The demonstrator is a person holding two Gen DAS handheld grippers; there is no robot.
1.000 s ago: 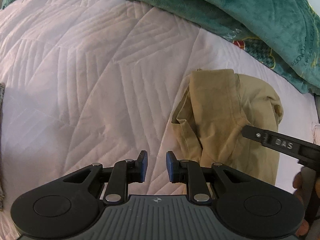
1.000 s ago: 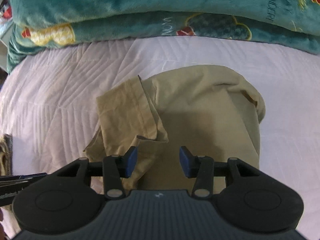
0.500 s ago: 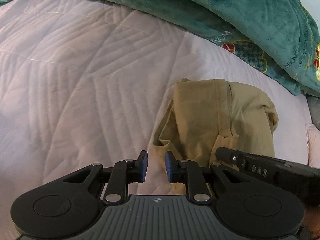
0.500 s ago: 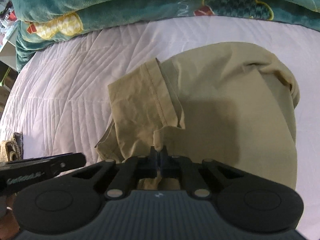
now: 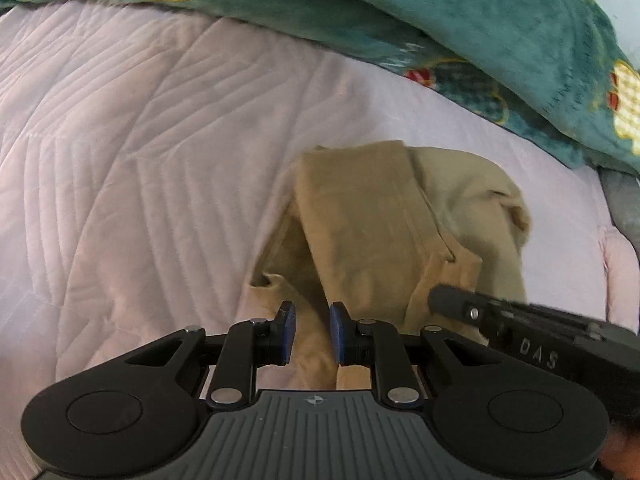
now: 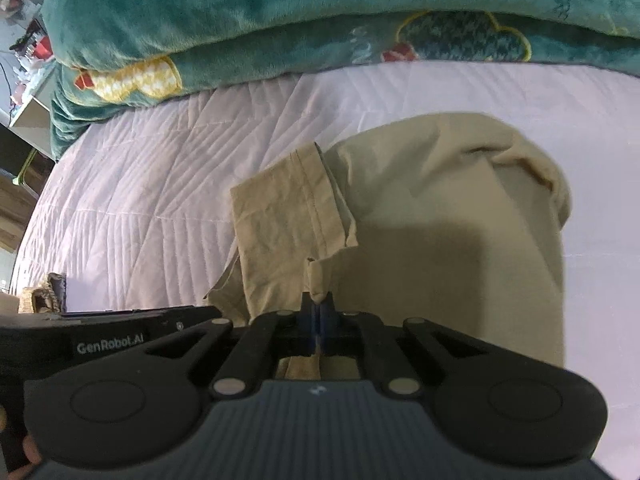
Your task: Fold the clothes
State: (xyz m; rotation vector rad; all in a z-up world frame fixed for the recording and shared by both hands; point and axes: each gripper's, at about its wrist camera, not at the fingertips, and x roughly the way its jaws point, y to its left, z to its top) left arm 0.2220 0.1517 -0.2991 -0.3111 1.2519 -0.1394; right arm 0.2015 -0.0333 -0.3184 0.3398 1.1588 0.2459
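Shirt (image 6: pixel 420 216), khaki and partly folded, lies on the pale quilt (image 6: pixel 160 184). In the right wrist view it fills the middle of the frame, from about 12 o'clock of the right gripper (image 6: pixel 319 318) out toward 2 o'clock, with one sleeve folded over its 10 o'clock side. Teal blanket (image 6: pixel 240 20), printed with yellow shapes, is heaped along the quilt's far edge at 12 o'clock.

That gripper's jaws are pressed together, pinching a small raised fold of the shirt's near edge between the blue pads (image 6: pixel 325 320). Its shadow falls across the cloth just beyond.

In the left wrist view the left gripper (image 5: pixel 312 332) hangs over the shirt's (image 5: pixel 372 232) near corner. Its jaws stand a narrow way apart, and cloth shows through the gap; I cannot tell whether the pads touch it. At 3 o'clock of this gripper the other tool's black body reaches in over the shirt.

Small dark and tan item (image 6: pixel 48 292) sits at the quilt's 9 o'clock edge in the right wrist view, too small to identify.
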